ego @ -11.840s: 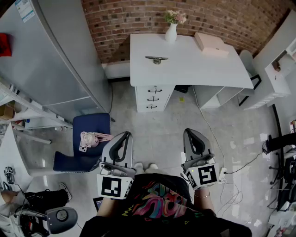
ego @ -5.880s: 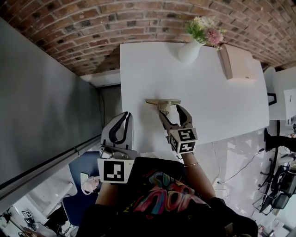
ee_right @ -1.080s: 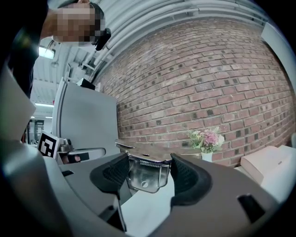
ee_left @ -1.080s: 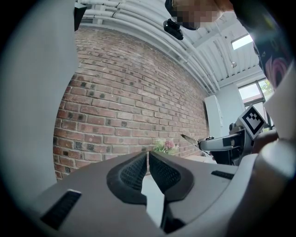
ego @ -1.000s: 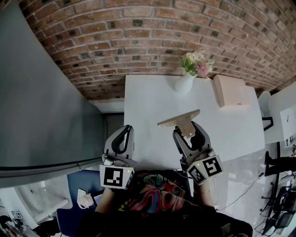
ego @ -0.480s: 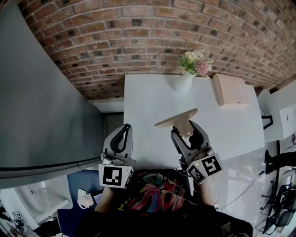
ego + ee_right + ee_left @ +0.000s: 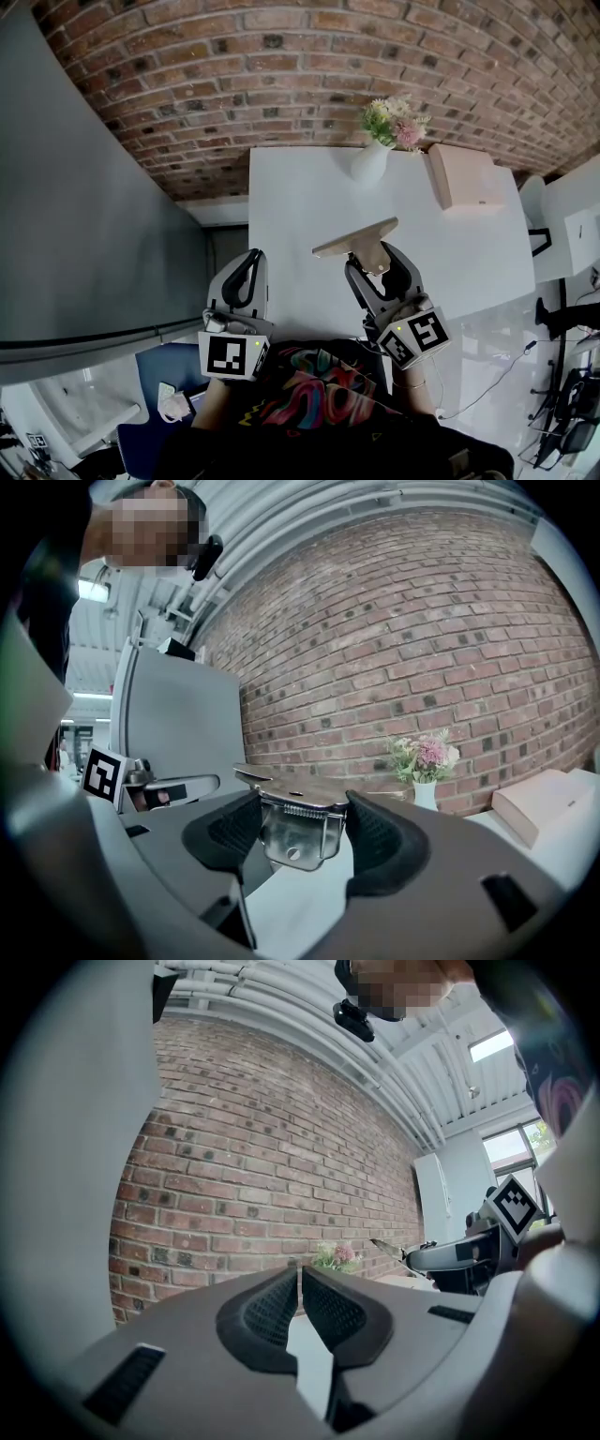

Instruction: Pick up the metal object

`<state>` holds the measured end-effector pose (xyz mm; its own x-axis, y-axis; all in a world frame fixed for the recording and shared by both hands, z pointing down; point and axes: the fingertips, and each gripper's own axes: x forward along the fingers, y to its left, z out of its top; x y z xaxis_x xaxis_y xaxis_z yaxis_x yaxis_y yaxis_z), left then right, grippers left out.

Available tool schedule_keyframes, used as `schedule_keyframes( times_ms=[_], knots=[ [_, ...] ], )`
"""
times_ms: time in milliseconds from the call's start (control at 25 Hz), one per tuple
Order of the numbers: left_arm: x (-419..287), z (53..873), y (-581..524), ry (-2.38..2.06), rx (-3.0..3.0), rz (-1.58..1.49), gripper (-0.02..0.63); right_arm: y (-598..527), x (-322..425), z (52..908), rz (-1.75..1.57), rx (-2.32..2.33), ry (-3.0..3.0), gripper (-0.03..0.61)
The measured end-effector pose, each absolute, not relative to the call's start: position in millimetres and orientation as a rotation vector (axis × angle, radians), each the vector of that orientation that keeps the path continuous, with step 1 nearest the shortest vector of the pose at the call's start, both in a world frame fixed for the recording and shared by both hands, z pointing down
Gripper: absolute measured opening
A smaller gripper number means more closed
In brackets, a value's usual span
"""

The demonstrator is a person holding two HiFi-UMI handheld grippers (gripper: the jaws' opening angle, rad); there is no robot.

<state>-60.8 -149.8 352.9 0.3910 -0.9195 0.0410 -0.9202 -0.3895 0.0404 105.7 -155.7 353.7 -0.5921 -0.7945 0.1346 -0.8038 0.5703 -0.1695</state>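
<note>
A shiny metal object point(image 7: 298, 829), made of a flat plate over a hinged steel bracket, is clamped by that bracket between the pads of the right gripper point(image 7: 375, 263). Its jaws are parted only as wide as the bracket. The piece hangs tilted, clear above the white worktop point(image 7: 300, 192), so the pick-up looks done. The left gripper point(image 7: 300, 1288) is empty with its jaws almost together, held low near the body, probably to keep out of the way.

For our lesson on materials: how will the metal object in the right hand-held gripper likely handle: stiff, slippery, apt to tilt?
Probably stiff: the metal object's long flat bar juts out straight with nothing under it. Possibly slippery: its shiny plate sits between the pads of the right hand-held gripper. It may tilt, since the bar overhangs the grip on both sides.
</note>
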Motion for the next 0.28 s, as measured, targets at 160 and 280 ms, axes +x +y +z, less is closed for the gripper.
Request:
schedule_keyframes(
  times_ms=[160,280],
  knots=[
    [-60.9,351.2,-149.3,-1.706,2.577,0.006,0.034,-154.1,105.6,354.8,0.342,1.402,-2.743,0.3],
    [-60.5,349.6,-148.3,-1.709,2.577,-0.008,0.034,-152.1,105.5,355.0,0.346,1.401,-2.742,0.3]
  ],
)
